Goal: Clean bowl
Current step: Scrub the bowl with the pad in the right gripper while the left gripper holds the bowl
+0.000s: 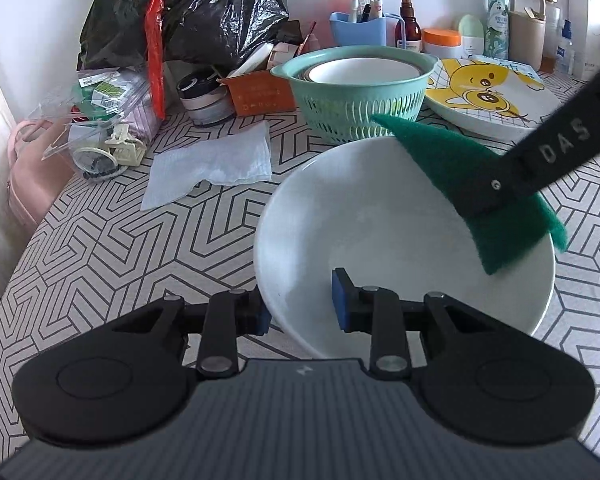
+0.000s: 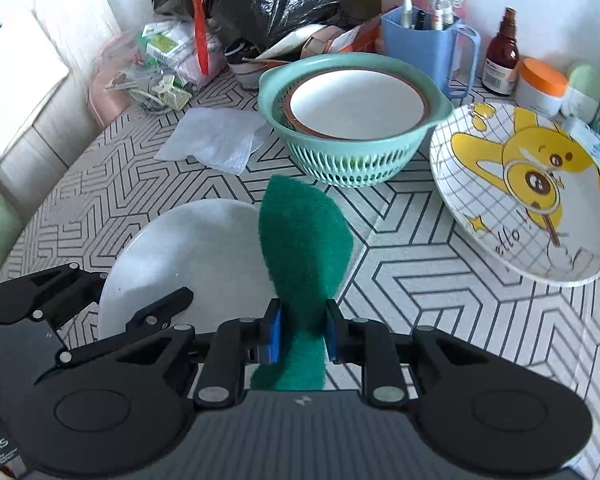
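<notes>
White bowl (image 1: 404,248) sits on the patterned bench (image 1: 112,248), toward its near edge, just in front of the teal colander (image 1: 356,92). Left tool (image 1: 300,308) straddles the bowl's near rim: one blue pad inside, one outside against the wall, gripping the rim. Right tool (image 2: 300,334) pinches a green scouring pad (image 2: 304,248) between its blue pads. The pad hangs over the bowl's right rim, its lower corner dipping inside. Crumpled tissue (image 1: 212,164) lies left of the bowl. Cartoon plate (image 2: 532,192) rests right of the colander, tilted.
</notes>
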A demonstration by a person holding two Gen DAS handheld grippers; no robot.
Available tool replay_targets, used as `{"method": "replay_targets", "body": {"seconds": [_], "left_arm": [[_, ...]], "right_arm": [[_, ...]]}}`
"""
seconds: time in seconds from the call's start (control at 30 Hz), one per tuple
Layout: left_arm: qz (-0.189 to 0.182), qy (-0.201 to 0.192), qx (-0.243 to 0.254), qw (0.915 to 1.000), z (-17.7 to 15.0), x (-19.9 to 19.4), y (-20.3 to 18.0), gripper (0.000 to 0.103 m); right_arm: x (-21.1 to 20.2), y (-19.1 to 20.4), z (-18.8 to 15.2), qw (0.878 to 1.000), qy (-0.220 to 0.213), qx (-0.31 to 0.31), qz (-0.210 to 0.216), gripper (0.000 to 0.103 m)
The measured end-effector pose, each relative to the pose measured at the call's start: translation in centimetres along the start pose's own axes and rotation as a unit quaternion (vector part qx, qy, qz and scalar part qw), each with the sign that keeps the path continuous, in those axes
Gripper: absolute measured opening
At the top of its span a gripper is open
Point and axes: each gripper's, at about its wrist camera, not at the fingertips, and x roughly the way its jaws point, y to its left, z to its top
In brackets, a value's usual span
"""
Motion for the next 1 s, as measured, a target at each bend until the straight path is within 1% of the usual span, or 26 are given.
{"method": "replay_targets", "body": {"seconds": [0.2, 0.33, 0.53, 0.7, 0.87, 1.0], "left_arm": [[0.008, 0.001, -0.001, 1.0, 0.0, 0.0, -0.3, 0.028], [0.016, -0.001, 0.002, 0.9999, 0.0, -0.1, -0.6, 0.029], [0.017, 0.0, 0.002, 0.9999, -0.1, -0.2, -0.8, 0.029], [0.014, 0.001, 0.001, 0.9999, -0.1, -0.2, -0.8, 0.029], [0.01, 0.002, 0.002, 0.9999, 0.0, -0.1, -0.5, 0.029], [0.007, 0.004, 0.002, 1.0, 0.0, -0.1, -0.4, 0.029]], "right_arm": [[-1.1, -0.2, -1.8, 0.999, -0.012, 0.025, 0.018, 0.021], [-1.5, -0.1, -2.4, 0.999, -0.016, 0.034, 0.019, 0.022], [-2.1, 0.0, -3.2, 0.998, -0.022, 0.06, 0.03, 0.024], [-2.8, -0.6, -4.0, 0.993, -0.023, 0.099, 0.058, 0.024], [-2.5, -2.6, -3.9, 0.984, -0.015, 0.145, 0.104, 0.024], [-1.8, -3.7, -3.4, 0.98, -0.019, 0.165, 0.112, 0.024]]}}
